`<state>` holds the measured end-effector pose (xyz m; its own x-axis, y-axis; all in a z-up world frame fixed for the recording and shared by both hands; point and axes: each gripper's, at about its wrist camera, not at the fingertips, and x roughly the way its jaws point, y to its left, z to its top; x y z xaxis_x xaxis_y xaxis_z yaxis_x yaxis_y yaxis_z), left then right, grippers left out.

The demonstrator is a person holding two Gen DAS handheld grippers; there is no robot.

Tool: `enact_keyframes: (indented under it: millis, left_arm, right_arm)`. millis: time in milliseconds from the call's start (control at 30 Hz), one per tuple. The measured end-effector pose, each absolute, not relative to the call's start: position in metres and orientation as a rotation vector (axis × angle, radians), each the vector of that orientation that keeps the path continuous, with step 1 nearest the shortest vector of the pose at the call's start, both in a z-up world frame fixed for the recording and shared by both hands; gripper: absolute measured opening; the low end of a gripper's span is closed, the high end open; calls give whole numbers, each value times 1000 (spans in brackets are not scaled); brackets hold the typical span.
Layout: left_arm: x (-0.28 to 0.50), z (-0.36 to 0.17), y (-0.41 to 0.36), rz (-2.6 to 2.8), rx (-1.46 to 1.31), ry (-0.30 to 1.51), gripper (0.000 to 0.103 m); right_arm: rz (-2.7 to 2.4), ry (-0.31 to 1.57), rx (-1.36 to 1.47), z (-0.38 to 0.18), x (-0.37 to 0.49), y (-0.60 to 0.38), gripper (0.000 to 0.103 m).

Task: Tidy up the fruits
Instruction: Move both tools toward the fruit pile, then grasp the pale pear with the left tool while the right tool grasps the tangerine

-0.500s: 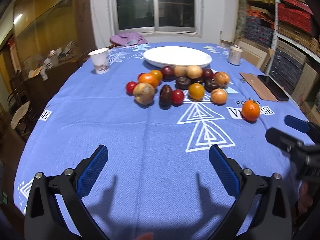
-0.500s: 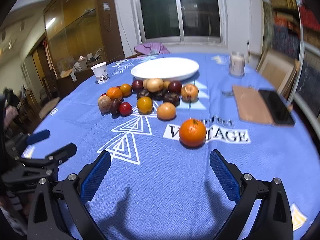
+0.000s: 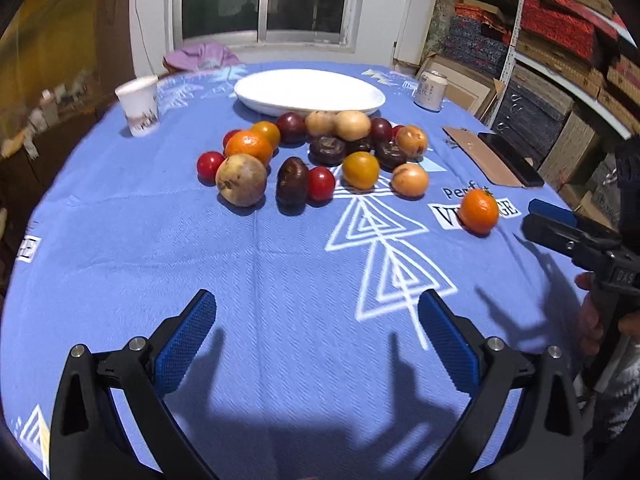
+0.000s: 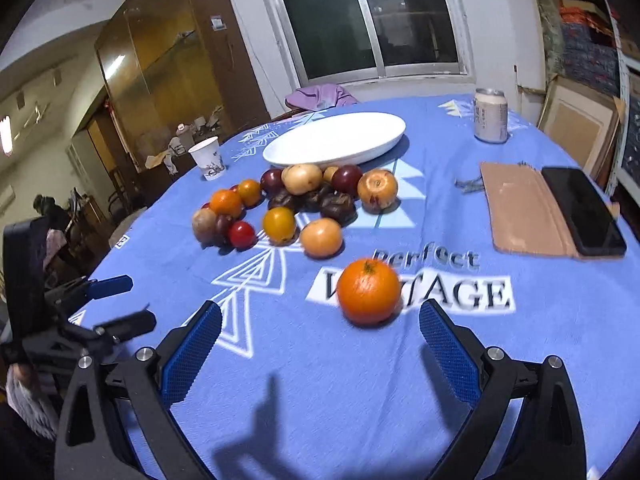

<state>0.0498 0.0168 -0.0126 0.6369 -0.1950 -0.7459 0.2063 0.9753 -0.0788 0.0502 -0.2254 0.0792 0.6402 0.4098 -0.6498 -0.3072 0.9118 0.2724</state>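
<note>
White plate [image 4: 336, 148] sits bare, all fruit [image 3: 320, 156] on the cloth; your left gripper [image 3: 316, 336] and right gripper [image 4: 320, 340] gape empty.

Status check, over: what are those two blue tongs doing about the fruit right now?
Both tongs open and empty, left tongs, right tongs. Lone orange just ahead of the right tongs, untouched. White plate bare, fruit pile before it. Path clear.

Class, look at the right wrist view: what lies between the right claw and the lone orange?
Nothing but bare blue tablecloth. The right claw stands open just short of the lone orange, not touching it.
</note>
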Motion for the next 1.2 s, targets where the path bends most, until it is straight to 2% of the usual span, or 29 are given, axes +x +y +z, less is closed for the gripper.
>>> enact_keyframes:
  millis: [567, 667, 867, 933, 1033, 1100, 1133, 1200]
  left_arm:
    - [168, -25, 47, -188, -58, 924, 99]
    - [172, -25, 41, -204, -29, 888, 99]
    - [178, -31, 23, -242, 56, 870, 87]
    - [179, -35, 22, -253, 52, 866, 87]
    - [182, -36, 26, -255, 17, 871, 88]
    - [187, -43, 33, -255, -36, 905, 96]
    - [188, -44, 35, -264, -61, 911, 97]
    - [187, -45, 33, -265, -57, 905, 99]
  right_arm:
    - [469, 901, 198, 50, 87, -225, 100]
    - [461, 898, 181, 50, 88, -223, 90]
    - [447, 909, 158, 49, 89, -220, 87]
    - [447, 922, 182, 47, 92, -222, 87]
    - [430, 933, 212, 44, 94, -227, 75]
    - [425, 947, 235, 42, 96, -230, 55]
    - [425, 960, 251, 39, 98, -232, 49]
    - [432, 965, 257, 38, 98, -231, 46]
